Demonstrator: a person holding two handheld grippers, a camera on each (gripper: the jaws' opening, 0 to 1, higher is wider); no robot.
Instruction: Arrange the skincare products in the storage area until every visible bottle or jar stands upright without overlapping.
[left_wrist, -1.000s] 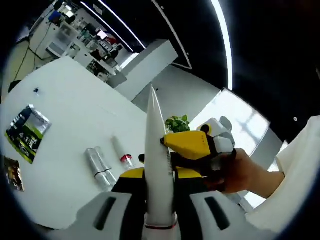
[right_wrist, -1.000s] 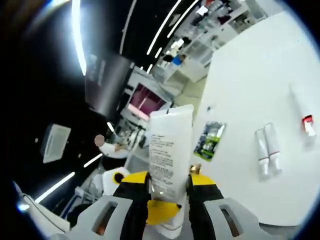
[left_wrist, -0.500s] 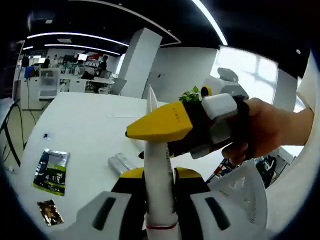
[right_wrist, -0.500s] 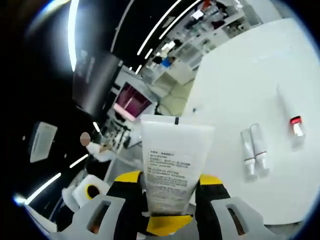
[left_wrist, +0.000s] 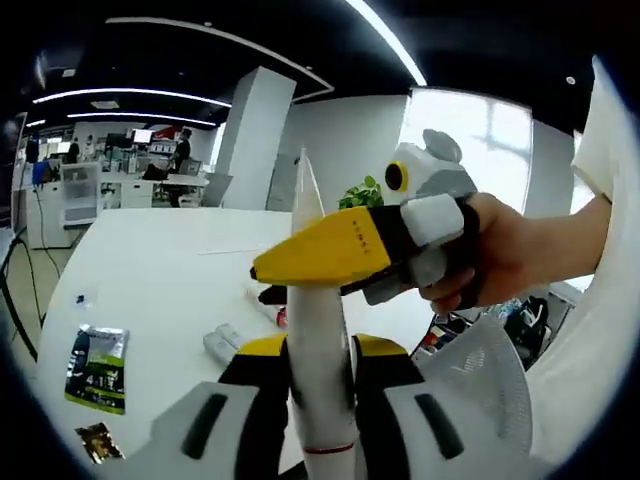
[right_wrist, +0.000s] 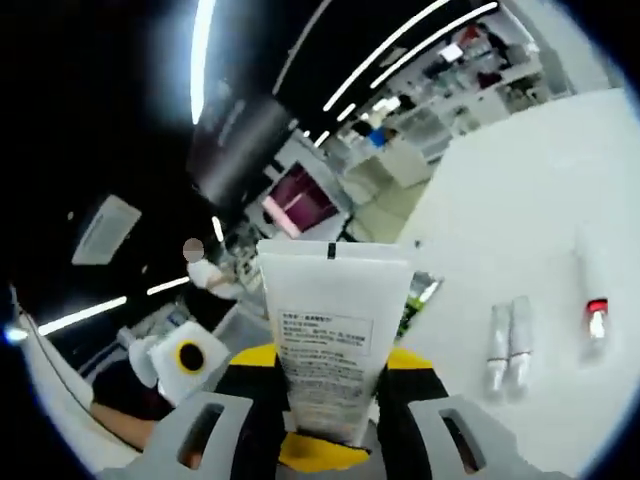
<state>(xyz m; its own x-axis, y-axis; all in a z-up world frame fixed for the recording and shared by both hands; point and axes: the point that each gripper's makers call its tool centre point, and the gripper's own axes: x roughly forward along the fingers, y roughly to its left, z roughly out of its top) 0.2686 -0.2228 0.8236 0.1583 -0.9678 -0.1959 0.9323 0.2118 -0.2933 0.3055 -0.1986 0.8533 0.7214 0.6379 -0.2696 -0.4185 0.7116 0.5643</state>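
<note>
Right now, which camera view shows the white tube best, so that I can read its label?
The right gripper view: the white tube faces it flat, printed text visible. The left gripper view sees it edge-on, without label.

Probably an open-plan office — ceiling light strips (left_wrist: 390, 40), desks (left_wrist: 150, 185), white table (left_wrist: 150, 270).
</note>
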